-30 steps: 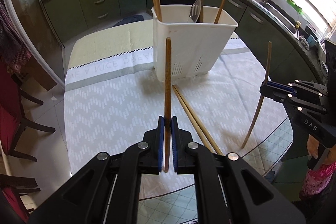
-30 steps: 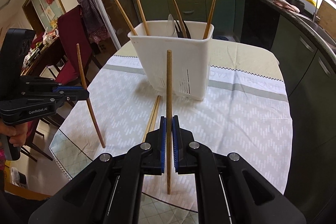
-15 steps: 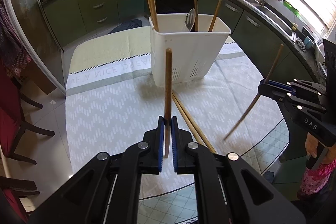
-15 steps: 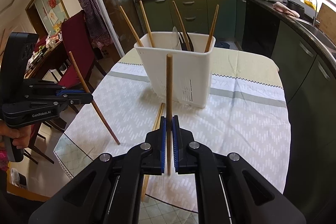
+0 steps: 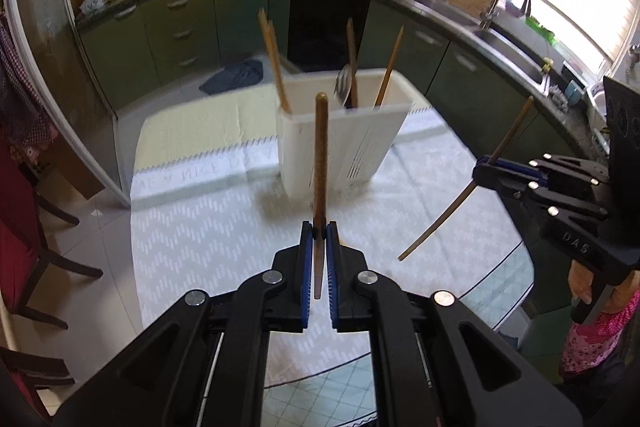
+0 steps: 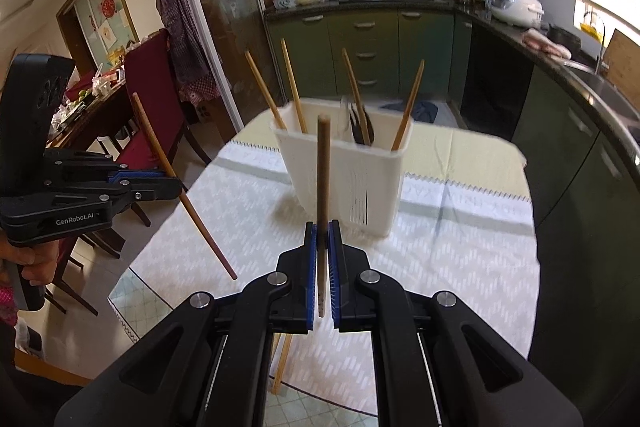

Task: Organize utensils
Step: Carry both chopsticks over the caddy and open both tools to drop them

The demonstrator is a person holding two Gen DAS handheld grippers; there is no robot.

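A white utensil holder (image 5: 344,143) (image 6: 340,171) stands on the clothed table, with several chopsticks and a spoon in it. My left gripper (image 5: 319,231) is shut on a brown chopstick (image 5: 321,155), held upright above the table in front of the holder. It also shows in the right wrist view (image 6: 176,183), its chopstick (image 6: 180,183) tilted. My right gripper (image 6: 322,231) is shut on another chopstick (image 6: 323,171), upright, lifted clear of the table. It shows in the left wrist view (image 5: 482,169) at the right, its chopstick (image 5: 472,183) slanted. A loose chopstick (image 6: 285,359) lies on the table below my right gripper.
The round table (image 5: 496,291) has a pale patterned cloth (image 6: 248,203). Red chairs (image 6: 148,115) stand to the left. Green kitchen cabinets (image 5: 168,27), a stove and a sink (image 5: 516,51) run behind and to the right.
Both grippers have risen with their chopsticks, whose tips have left the table. The right gripper's chopstick has tilted further. The holder looks farther and lower.
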